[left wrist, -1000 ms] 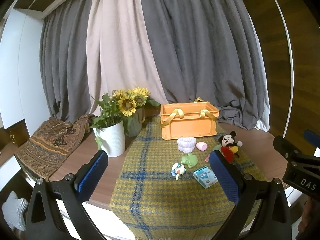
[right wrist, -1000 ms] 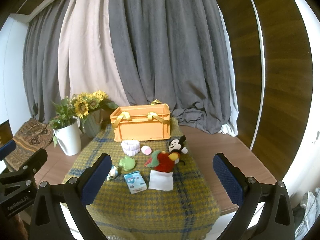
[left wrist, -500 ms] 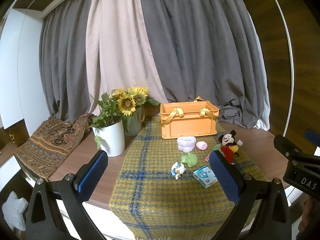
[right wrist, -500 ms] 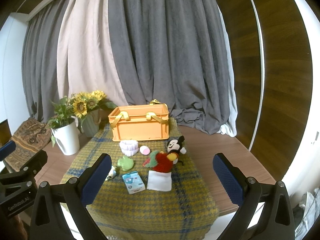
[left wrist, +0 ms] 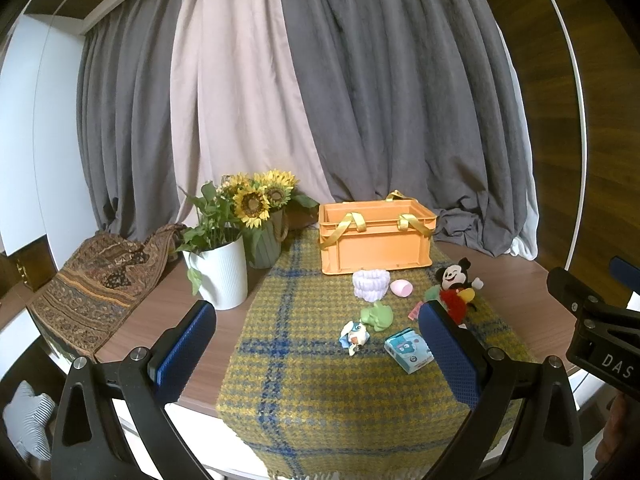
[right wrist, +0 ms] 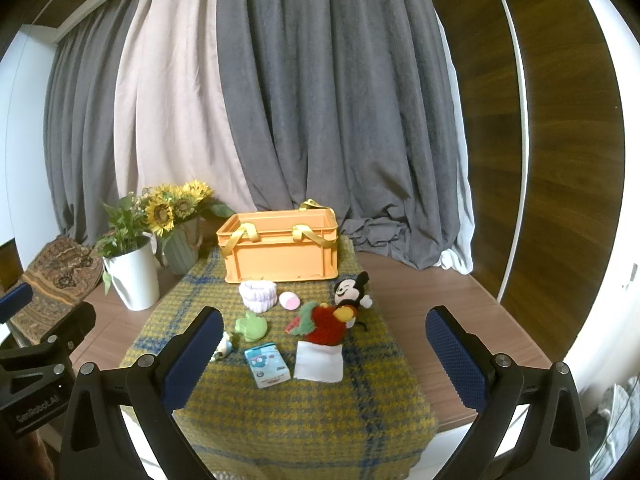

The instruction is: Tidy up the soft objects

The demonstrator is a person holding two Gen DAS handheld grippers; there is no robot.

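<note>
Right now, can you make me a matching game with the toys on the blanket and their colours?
Things:
1. crate
2. frog toy
3. egg
4. folded cloth

Colours:
A. white
B. pink
C. orange
D. green

Pairs: 1-C, 2-D, 3-B, 4-A

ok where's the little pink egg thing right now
The pink egg lies on the plaid cloth in front of the orange crate, between the white fuzzy band on its left and the mouse plush on its right.
</note>
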